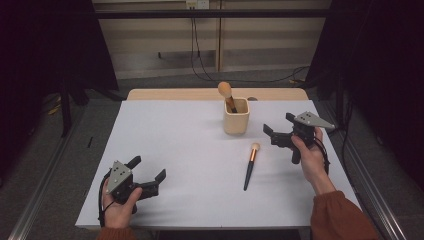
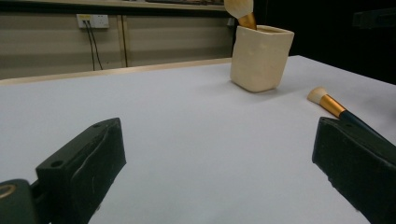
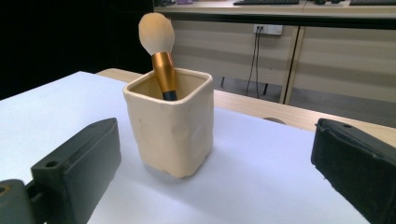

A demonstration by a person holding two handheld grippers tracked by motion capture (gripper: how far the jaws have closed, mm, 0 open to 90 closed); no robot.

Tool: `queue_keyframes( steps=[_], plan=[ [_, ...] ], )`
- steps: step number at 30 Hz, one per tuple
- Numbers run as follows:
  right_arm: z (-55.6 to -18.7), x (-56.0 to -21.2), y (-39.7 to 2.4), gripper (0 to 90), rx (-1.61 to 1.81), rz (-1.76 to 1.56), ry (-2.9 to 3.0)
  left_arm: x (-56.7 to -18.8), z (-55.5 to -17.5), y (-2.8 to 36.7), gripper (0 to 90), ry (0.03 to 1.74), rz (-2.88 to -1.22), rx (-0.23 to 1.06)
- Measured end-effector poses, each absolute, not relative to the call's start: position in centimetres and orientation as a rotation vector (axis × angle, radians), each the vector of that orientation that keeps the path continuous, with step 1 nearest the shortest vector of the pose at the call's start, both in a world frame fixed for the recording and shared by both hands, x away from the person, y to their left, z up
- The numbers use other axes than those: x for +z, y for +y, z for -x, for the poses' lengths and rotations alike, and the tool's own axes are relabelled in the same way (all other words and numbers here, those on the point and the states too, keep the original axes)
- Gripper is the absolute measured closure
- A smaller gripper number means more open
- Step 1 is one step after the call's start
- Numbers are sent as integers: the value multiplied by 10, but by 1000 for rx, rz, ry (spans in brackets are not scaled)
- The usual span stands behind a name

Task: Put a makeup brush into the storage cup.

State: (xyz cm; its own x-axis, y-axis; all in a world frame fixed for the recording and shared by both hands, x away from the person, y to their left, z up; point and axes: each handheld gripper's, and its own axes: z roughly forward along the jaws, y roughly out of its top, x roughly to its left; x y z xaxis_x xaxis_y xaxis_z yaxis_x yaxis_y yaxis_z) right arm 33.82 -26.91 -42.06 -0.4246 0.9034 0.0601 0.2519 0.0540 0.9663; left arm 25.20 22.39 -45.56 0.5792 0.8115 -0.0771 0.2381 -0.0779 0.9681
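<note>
Resting nearest the person at the front left of the white table [image 1: 190,165], the left gripper [image 1: 149,175] is held low in the left hand [image 1: 119,206], its two black jaws spread wide with nothing between them; in the left gripper view the bare tabletop [image 2: 187,130] lies between the jaws, and the grey three-cornered plate [image 1: 119,175] sits on top of the tool. Farther in, right of the table's middle, a loose makeup brush [image 1: 251,165] lies flat on the surface, its dark handle pointing back toward the person and its pale bristle head toward the cup; the left gripper view shows the same brush [image 2: 334,106] with a gold ferrule, just beyond that gripper's right-side jaw and apart from it. To the right of this brush the right hand [image 1: 310,157] holds the right gripper [image 1: 276,126] above the table, jaws likewise wide apart and empty, aimed toward the cup. Beyond both tools, near the far edge, stands a cream square cup [image 1: 236,116], upright; the right gripper view has the cup [image 3: 170,126] framed between that gripper's jaws but well clear of them. A second brush [image 3: 161,56] stands tilted inside the cup, fluffy head up and gold ferrule above the rim. Behind the table a wooden strip [image 1: 175,94] runs along its far edge.
</note>
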Motion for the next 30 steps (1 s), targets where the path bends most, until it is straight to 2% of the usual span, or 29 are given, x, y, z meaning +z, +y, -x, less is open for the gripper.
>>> queue_keyframes(
  steps=[30],
  plan=[
    [-249,-450,-298,14,1334,-1178,1743,-454,-245,224,26,901,-1612,591]
  ],
)
